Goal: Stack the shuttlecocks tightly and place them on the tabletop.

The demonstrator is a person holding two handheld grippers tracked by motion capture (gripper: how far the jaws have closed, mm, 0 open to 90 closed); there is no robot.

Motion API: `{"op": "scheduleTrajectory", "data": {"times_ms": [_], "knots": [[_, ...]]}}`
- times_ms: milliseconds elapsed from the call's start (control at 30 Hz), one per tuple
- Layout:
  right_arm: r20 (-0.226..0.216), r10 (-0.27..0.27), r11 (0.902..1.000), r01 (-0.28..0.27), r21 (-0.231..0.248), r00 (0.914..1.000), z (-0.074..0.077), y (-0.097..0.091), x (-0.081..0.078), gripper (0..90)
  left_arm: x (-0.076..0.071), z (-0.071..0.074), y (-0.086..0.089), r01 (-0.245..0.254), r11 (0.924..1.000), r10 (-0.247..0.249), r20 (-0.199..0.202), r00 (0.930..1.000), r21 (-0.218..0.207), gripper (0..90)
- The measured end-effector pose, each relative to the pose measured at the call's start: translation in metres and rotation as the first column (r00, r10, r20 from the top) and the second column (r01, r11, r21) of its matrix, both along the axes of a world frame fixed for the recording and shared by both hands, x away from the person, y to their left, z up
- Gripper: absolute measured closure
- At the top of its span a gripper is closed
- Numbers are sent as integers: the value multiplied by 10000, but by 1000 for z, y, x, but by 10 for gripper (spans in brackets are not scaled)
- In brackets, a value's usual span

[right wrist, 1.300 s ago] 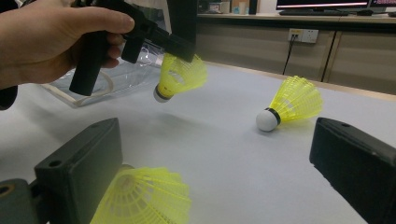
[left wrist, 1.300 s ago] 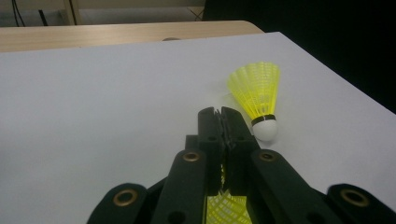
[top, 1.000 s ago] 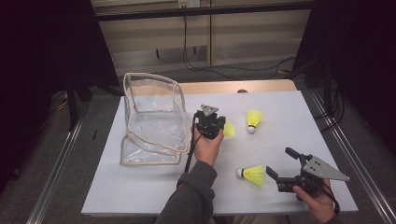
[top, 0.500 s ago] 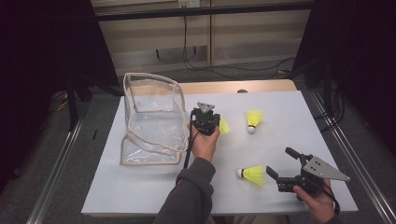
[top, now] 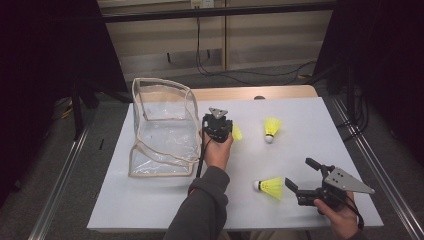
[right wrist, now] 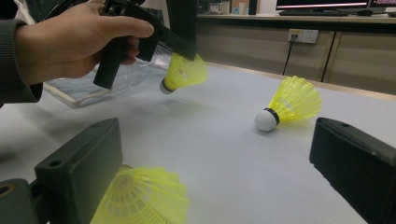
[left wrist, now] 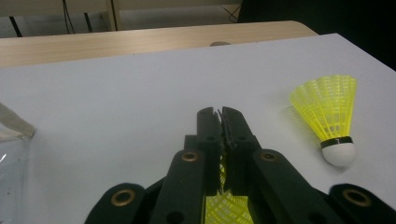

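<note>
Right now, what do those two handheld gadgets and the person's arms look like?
Both are black pistol-shaped tools. The left gripper has two slim black jaws with brass-ringed holes, a small grey three-cornered plate on top and a black cable trailing down. The right gripper has blocky jaws and a larger grey plate. The left arm wears a grey sleeve.

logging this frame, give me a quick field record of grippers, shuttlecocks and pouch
left gripper: shut on held shuttlecock, lifted off the table beside the pouch
right gripper: open, jaws either side of near shuttlecock, not pressing it
far shuttlecock: lying free on the table
pouch: clear, open, at the table's left
table: white top
</note>
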State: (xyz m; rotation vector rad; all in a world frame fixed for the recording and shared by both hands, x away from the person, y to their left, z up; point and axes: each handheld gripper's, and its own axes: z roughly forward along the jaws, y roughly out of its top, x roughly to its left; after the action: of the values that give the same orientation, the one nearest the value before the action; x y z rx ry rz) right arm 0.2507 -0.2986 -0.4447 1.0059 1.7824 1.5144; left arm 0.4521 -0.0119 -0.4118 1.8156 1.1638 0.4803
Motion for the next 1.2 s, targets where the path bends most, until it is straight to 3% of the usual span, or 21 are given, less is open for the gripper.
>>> {"op": "scheduleTrajectory", "data": {"times_ms": [633,1200], "knots": [[-1,9,10000,-9,2,10000,0,0,0,20,5,-1,5,-336,9992,332,171,9993,236,862],[11,8,10000,-9,27,10000,0,1,0,20,3,-2,3,-314,9991,316,-77,9995,271,861]]}}
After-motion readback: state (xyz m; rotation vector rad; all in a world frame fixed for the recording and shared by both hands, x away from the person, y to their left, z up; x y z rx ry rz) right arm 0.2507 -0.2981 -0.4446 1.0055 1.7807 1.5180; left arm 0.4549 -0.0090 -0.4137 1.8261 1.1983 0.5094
